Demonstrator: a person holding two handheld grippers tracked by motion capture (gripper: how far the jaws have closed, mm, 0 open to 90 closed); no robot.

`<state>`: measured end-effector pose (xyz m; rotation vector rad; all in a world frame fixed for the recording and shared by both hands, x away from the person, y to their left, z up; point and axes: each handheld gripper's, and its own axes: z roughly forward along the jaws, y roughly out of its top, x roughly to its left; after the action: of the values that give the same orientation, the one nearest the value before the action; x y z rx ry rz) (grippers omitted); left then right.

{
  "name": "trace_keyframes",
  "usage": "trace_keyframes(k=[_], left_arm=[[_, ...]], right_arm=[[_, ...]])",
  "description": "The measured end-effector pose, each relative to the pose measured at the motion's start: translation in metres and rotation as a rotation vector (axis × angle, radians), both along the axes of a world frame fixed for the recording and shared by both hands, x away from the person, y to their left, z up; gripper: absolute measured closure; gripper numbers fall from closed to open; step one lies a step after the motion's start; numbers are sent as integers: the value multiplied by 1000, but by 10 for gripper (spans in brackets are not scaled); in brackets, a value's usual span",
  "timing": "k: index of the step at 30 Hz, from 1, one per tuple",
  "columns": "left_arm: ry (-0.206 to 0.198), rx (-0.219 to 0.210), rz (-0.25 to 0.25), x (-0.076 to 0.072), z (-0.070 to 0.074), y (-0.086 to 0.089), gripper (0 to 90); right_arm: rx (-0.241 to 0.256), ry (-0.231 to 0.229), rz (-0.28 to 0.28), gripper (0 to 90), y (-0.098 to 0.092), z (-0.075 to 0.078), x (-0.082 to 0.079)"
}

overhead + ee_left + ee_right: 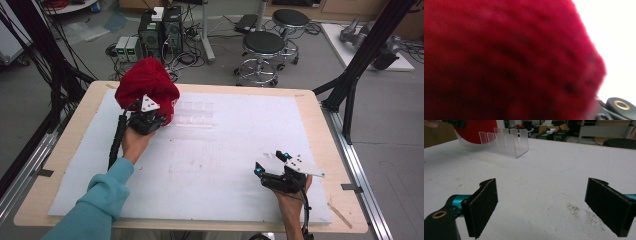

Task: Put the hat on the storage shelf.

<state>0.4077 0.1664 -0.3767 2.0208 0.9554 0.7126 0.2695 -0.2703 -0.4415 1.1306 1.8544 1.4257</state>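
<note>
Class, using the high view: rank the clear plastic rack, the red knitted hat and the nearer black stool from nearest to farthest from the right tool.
From the right tool:
1. Clear plastic rack, up-left on the white mat.
2. Red knitted hat, further left, at the left tool.
3. Nearer black stool, on the floor beyond the table's far edge.

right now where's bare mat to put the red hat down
The middle of the white mat is bare, between the clear rack and the right gripper, and so is the right side behind that gripper. The back left is crowded: the left gripper holds the red hat right beside the rack.
</note>
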Motion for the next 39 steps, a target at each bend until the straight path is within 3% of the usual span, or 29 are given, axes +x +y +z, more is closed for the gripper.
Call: trace_keyframes(k=[4,5,6,9,10,14,16,19,21,24,28,33,39], left_arm=[[-1,0,-10,0,-1,-1,781],[2,-5,-9,0,-1,-2,590],[7,-11,-10,0,-1,-2,590],[15,-16,-22,-3,-2,1,390],[14,-28,-21,-5,-3,3,321],[26,-96,-28,-12,-4,16,177],[39,-112,-47,-17,-5,23,163],[6,-162,-89,-29,-9,35,156],[6,-156,-124,-37,-11,43,157],[-22,-165,-161,-51,-15,54,159],[-102,-181,-218,-76,-23,79,161],[-177,-248,-210,-101,-37,110,161],[-216,-306,-182,-116,-49,130,162]], right_arm=[[-8,-6,7,103,1,1,-2],[-11,-6,8,103,2,1,-3],[-11,-6,8,103,2,1,-3],[-11,-8,6,103,2,1,-3],[-6,-7,5,103,2,1,-3],[-2,-19,-1,103,1,3,-5],[12,-27,-2,103,0,4,-6],[17,-45,-8,103,-2,6,-7],[19,-47,-11,103,-2,6,-7],[13,-50,-19,103,-2,6,-7],[8,-56,-25,103,-1,6,-8],[16,-65,-28,103,-1,6,-8],[22,-66,-29,103,1,6,-9]])
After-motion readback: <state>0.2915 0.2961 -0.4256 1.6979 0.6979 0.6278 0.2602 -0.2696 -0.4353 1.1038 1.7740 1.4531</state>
